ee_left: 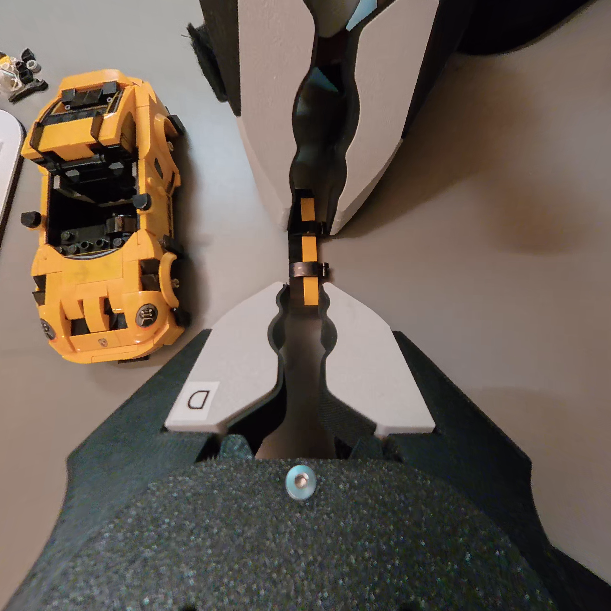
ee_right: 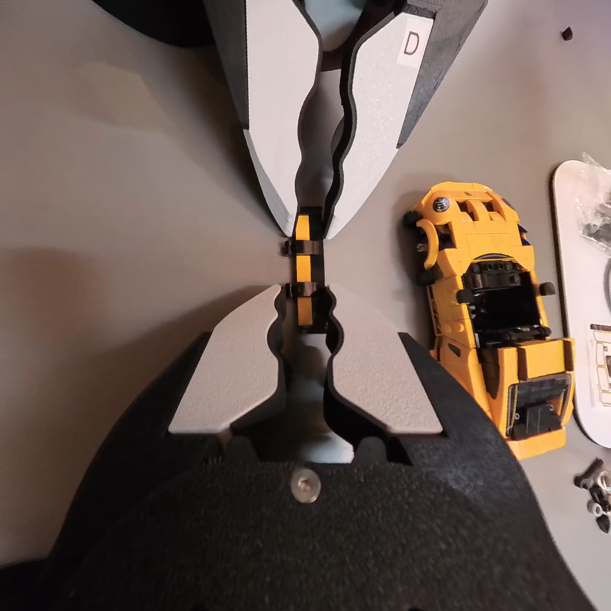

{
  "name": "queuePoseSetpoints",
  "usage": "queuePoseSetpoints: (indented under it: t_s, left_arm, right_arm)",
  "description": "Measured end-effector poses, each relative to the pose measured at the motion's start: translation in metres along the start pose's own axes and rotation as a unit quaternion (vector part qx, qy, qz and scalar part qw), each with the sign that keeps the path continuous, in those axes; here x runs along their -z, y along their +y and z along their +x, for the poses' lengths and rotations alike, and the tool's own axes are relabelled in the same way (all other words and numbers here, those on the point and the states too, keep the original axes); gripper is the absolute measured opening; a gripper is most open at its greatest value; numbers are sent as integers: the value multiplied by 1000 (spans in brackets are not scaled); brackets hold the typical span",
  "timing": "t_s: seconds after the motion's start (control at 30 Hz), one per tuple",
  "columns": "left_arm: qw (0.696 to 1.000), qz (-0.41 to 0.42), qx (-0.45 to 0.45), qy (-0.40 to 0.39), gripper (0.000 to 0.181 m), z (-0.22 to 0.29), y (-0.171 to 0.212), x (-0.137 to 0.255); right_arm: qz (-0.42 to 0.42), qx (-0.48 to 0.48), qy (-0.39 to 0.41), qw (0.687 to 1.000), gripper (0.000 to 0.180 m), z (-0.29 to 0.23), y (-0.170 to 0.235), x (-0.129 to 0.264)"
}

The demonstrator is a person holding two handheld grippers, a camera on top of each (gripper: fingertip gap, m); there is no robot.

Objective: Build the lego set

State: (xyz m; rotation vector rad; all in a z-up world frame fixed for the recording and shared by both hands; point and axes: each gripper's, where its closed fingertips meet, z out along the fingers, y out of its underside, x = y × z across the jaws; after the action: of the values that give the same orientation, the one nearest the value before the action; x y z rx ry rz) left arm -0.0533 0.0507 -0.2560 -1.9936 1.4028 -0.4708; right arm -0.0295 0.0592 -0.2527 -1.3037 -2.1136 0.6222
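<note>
Black housing fills the bottom of both views, and from it my grey fingers [ee_left: 238, 360] reach forward. Both pairs of jaws are pinching the same strip [ee_left: 309, 251], a narrow yellow-and-black lego piece with two black clips across it. My left gripper [ee_left: 305, 299] holds one end, my right gripper [ee_right: 305, 309] holds the other, tip facing tip over the counter [ee_left: 463, 297]. Between the tips a short stretch of strip shows bare. To one side on the counter sits the car [ee_left: 105, 218], yellow with black trim, its cabin open on top. Just beyond the car lies a white tray [ee_right: 582, 297] with a clear bag [ee_right: 598, 218] of parts. Loose black and grey bits [ee_right: 595, 486] lie near the car's rear.
</note>
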Motion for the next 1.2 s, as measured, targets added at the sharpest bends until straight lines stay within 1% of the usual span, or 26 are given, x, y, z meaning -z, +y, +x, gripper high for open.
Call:
queuePoseSetpoints:
  t_s: [0.43,0.5,0.53,0.77,0.87,1.0,1.13,1.2]
  left_arm:
    - [1000,6,13,9,17,0,0,0]
    - [1000,8,13,6,19,-1,0,0]
    - [1000,8,15,7,21,-2,1,1]
    - [999,11,32,9,24,-4,3,3]
    - [999,9,33,5,22,-7,4,4]
    - [999,10,33,0,20,-9,4,6]
    - [999,6,31,-4,17,-9,5,6]
    - [1000,8,30,-7,18,-10,4,7]
  right_arm:
    - [-3,-13,-2,1000,21,0,0,0]
    - [-5,-16,1,1000,23,1,0,0]
    - [-2,-21,0,1000,27,1,0,1]
    - [50,-65,-5,997,29,8,-11,19]
    - [33,-75,-3,997,30,11,-1,22]
    - [4,-82,-7,997,30,11,13,15]
    - [-2,-75,-14,997,26,7,13,12]
    - [-3,-74,-10,997,26,8,13,13]
